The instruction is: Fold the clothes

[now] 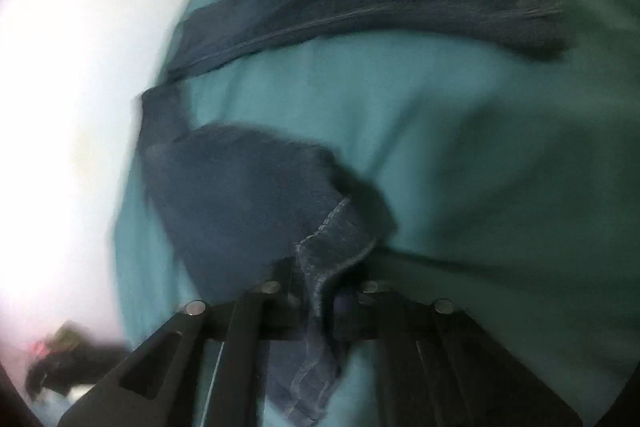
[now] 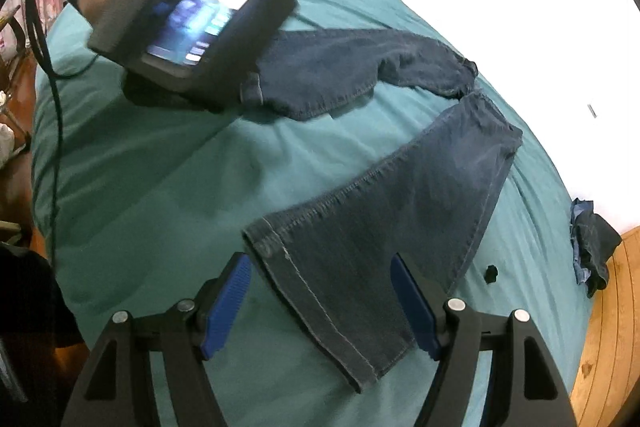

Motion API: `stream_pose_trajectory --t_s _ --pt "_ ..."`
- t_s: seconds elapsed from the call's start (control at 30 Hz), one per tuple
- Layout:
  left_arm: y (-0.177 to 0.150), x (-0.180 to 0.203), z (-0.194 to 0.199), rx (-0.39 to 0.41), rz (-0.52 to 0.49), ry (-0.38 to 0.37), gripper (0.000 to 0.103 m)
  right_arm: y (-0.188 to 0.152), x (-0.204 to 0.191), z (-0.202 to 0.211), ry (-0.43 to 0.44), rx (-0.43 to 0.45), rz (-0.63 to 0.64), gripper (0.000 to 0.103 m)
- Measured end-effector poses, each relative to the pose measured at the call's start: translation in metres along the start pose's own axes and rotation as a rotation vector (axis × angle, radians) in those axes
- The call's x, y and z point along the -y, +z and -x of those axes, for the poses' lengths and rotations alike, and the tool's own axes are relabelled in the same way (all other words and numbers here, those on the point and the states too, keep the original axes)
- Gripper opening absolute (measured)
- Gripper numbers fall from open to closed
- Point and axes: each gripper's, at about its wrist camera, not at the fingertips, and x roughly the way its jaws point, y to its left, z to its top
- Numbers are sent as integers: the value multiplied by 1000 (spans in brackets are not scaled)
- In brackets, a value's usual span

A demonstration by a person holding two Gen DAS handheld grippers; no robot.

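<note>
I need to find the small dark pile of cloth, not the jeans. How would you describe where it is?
Start from the teal bed cover with the long blue jeans spread on it. Go to the cover's edge by the wooden floor. There lies the dark crumpled cloth, small and bunched, not stretched flat like the jeans.

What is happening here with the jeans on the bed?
A person is folding a pair of jeans spread over a teal bedsheet, with a hand-held gripper in each hand. The left hand-held gripper is shut on the hem of one leg and holds it up off the sheet. The right hand-held gripper is open, its blue pads on either side of the other leg's hem, which lies flat. No fold is made yet.
</note>
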Motion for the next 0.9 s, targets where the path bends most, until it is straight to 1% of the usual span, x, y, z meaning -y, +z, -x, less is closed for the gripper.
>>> stream_pose_trajectory --t_s 0.03,0.13,0.2,0.23,0.27,0.3,0.33,0.37,0.4,0.43,0.47,0.5,0.57,0.6,0.67,0.7,0.73,0.77,0.8,0.83,0.9 --pt "-2 -1 1 0 22 -20 7 3 -1 -1 1 1 -11 69" --pt "-8 15 31 65 12 -15 7 14 -3 -5 -17 29 -7 69" --pt "-20 33 50 87 -21 -31 7 20 -5 -8 -29 47 -4 69" --pt "-25 41 54 89 -53 -29 4 24 -6 -10 -35 56 -2 69" --pt "-28 48 52 86 -101 -6 6 27 -7 -12 -42 66 -1 69" --pt "-35 57 54 88 -155 45 10 31 -8 -13 -48 75 1 70" --pt "-48 66 62 86 -211 135 18 35 -10 -15 -54 86 15 70" --pt "-60 72 65 71 -255 229 40 39 -22 -19 -63 112 107 70" --pt "-72 73 66 49 -274 298 54 43 -36 -22 -79 155 193 70" --pt "-81 66 63 18 -255 314 74 47 -49 -26 -92 199 273 70" --pt "-90 59 59 -11 -227 305 75 51 -60 -30 -87 237 321 70" --pt "-97 53 52 -38 -218 306 75 56 -70 -42 -86 239 351 70" --pt "-107 46 28 -90 -252 333 75 65 -90 -66 -84 243 411 70" --pt "-110 43 18 -99 -262 330 75 69 -99 -78 -84 242 436 70" --pt "-104 33 11 -49 -222 278 79 77 -100 -100 -85 199 415 68" --pt "-101 28 10 -25 -191 245 79 82 -91 -100 -53 207 347 51" --pt "-99 23 11 -10 -157 203 70 87 -82 -100 -28 214 284 8" --pt "-97 19 13 0 -125 168 22 91 -78 -98 -53 216 252 6" --pt "-96 16 14 4 -95 143 5 94 -73 -95 -75 219 221 6" --pt "-94 14 17 14 -69 128 6 96 -69 -90 -85 223 192 5" --pt "-90 11 29 55 -19 133 6 99 -61 -75 -114 252 143 5"
